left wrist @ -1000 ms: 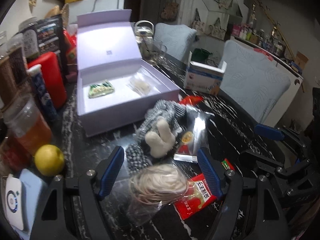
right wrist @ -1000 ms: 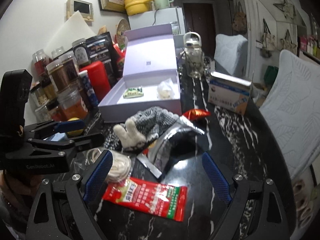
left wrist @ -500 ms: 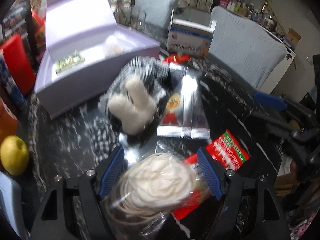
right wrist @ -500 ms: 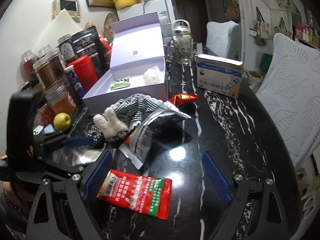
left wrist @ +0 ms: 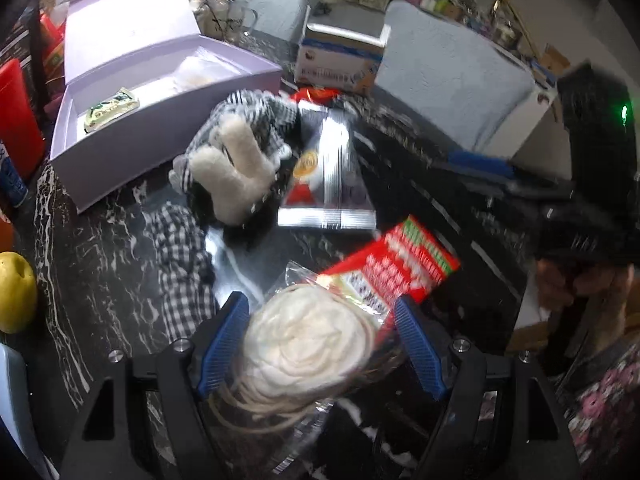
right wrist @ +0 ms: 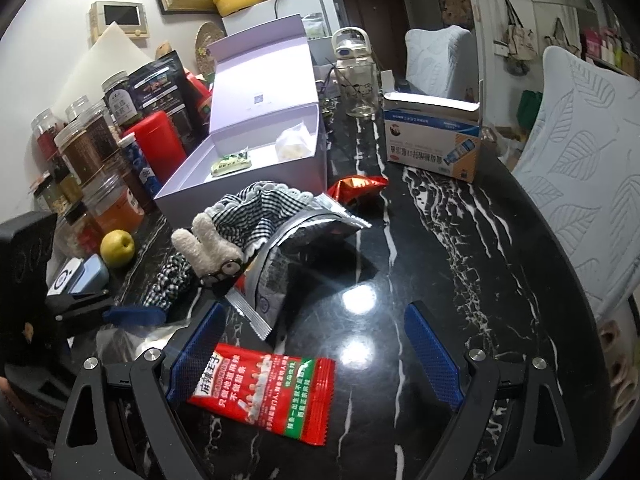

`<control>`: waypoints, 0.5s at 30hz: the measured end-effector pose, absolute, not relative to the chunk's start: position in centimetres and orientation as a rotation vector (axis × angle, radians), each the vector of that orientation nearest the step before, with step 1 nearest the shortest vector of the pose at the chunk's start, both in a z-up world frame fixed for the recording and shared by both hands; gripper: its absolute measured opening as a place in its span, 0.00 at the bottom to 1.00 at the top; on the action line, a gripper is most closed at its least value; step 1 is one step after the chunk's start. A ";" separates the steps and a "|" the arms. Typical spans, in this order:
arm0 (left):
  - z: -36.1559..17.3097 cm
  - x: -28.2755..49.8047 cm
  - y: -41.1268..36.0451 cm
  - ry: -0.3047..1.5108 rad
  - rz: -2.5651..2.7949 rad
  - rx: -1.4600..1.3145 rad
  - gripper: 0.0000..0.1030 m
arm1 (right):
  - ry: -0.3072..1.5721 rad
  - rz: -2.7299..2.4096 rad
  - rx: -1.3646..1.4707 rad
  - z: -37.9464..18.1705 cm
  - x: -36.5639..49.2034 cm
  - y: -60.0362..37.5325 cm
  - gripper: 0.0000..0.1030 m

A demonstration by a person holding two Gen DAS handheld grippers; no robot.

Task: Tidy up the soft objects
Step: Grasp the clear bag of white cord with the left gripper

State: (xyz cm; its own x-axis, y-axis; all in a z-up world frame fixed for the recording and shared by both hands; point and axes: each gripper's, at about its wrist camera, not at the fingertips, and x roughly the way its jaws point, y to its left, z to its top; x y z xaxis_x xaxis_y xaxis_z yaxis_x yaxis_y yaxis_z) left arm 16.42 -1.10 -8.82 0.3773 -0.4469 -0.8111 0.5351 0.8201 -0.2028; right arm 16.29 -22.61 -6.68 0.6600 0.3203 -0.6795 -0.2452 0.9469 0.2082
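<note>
Table (right wrist: 460, 240): glossy black stone w/ white veins, mirror-like glare spots. Red snack packet (right wrist: 264, 392): shiny plastic film, crimped ends. Silver pouch (left wrist: 328, 176): foil, very reflective, creased. Plush toy (left wrist: 232, 172): fuzzy cream pile, w/ woven b/w checked cloth (left wrist: 180, 264). Clear bag (left wrist: 308, 344): thin crinkly plastic over soft off-white stringy stuff. Lilac box (right wrist: 256, 136): matt smooth card. Carton (right wrist: 432, 148): printed paperboard. Bottle (right wrist: 356, 80): clear plastic or glass, can't tell. Chair covers (right wrist: 588, 168): quilted pale cloth. Gripper pads (right wrist: 432, 356): blue, ribbed; arms matt black plastic.
</note>
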 end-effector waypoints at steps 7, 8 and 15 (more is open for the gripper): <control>-9.8 15.4 -1.0 0.998 -0.633 0.160 0.73 | 0.786 0.323 0.081 -6.7 16.0 -22.2 0.89; -9.8 15.2 -1.1 0.987 -0.630 0.173 0.73 | 0.787 0.323 0.081 -6.7 16.0 -22.2 0.89; -9.7 13.9 -0.9 0.975 -0.589 0.218 0.73 | 0.794 0.319 0.073 -6.8 15.9 -22.0 0.89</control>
State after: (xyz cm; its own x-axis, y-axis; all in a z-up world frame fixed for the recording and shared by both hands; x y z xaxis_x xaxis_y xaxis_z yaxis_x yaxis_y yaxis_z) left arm 13.87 -0.89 -9.69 0.4209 -0.3702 -0.8282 0.5603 0.8241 -0.0836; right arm 15.86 -22.03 -6.80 0.6561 0.3083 -0.6888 -0.2540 0.9497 0.1832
